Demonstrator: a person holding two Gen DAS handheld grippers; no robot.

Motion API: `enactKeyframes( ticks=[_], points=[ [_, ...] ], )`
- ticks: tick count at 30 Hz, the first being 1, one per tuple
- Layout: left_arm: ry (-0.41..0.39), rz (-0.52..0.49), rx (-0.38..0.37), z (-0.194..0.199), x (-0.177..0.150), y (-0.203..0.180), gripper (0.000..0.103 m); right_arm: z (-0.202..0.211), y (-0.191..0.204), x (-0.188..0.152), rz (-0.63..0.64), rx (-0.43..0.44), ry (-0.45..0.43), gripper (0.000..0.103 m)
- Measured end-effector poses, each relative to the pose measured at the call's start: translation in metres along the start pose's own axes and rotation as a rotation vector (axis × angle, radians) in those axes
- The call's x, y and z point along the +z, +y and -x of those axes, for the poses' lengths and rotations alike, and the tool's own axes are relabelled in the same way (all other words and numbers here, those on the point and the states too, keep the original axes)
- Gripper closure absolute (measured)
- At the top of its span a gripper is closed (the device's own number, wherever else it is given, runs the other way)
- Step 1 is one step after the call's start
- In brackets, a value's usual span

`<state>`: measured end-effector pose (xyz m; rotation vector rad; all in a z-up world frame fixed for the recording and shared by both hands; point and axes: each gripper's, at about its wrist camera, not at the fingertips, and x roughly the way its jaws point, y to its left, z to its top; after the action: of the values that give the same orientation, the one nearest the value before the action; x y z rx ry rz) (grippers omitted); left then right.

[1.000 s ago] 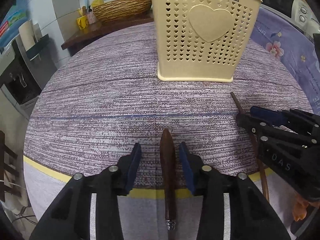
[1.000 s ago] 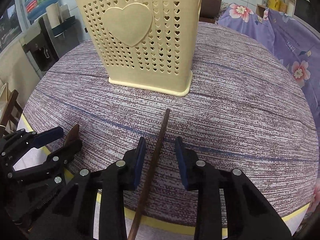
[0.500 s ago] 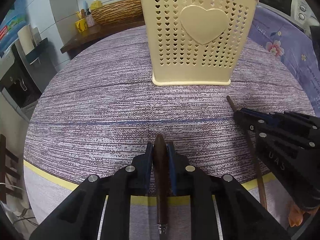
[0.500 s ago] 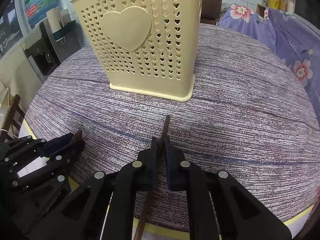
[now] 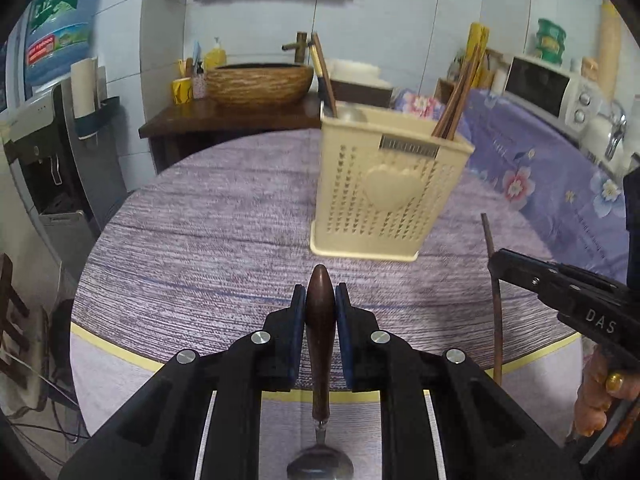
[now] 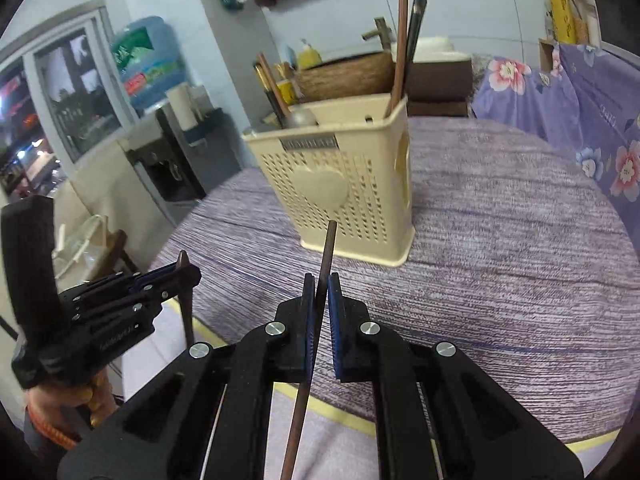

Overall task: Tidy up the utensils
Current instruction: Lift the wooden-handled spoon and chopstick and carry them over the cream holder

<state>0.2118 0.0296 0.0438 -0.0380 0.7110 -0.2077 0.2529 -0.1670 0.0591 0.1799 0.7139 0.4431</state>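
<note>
My left gripper (image 5: 321, 300) is shut on the dark wooden handle of a spoon (image 5: 320, 328) and holds it above the table; its metal bowl hangs below. My right gripper (image 6: 321, 286) is shut on a thin brown chopstick (image 6: 324, 256), also lifted. A cream utensil basket (image 5: 384, 188) with heart-shaped holes stands on the round table; it also shows in the right wrist view (image 6: 340, 192). It holds chopsticks (image 5: 456, 96) and a spoon. The right gripper shows in the left wrist view (image 5: 560, 292), and the left gripper in the right wrist view (image 6: 132, 296).
The round table (image 5: 208, 232) has a purple woven cloth with a yellow rim. A wooden side table with a woven bowl (image 5: 260, 84) stands behind. A water dispenser (image 5: 52, 140) is at the left, a microwave (image 5: 548, 88) on a flowered cloth at the right.
Both grippers closed on their utensils, then lifted them off the table. The views now sit higher and the basket looks farther away.
</note>
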Motion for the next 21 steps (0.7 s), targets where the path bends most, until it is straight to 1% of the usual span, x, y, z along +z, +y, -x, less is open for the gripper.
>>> enactKeyframes(
  ticks=[3, 7, 13, 21],
  points=[
    [-0.046, -0.006, -0.006, 0.019, 0.006, -0.002, 0.087, 0.026, -0.002, 0.006, 0.009, 0.041, -0.041, 0.096],
    [-0.072, -0.007, -0.024, 0.03, 0.01, -0.005, 0.087, 0.049, 0.001, 0.01, 0.034, 0.072, -0.071, 0.096],
    [-0.077, -0.015, -0.019, 0.031, 0.012, -0.009, 0.087, 0.062, 0.007, 0.009, 0.061, 0.07, -0.088, 0.097],
    [-0.09, -0.006, -0.033, 0.035, 0.018, -0.01, 0.087, 0.072, 0.008, 0.012, 0.085, 0.071, -0.116, 0.097]
  ],
)
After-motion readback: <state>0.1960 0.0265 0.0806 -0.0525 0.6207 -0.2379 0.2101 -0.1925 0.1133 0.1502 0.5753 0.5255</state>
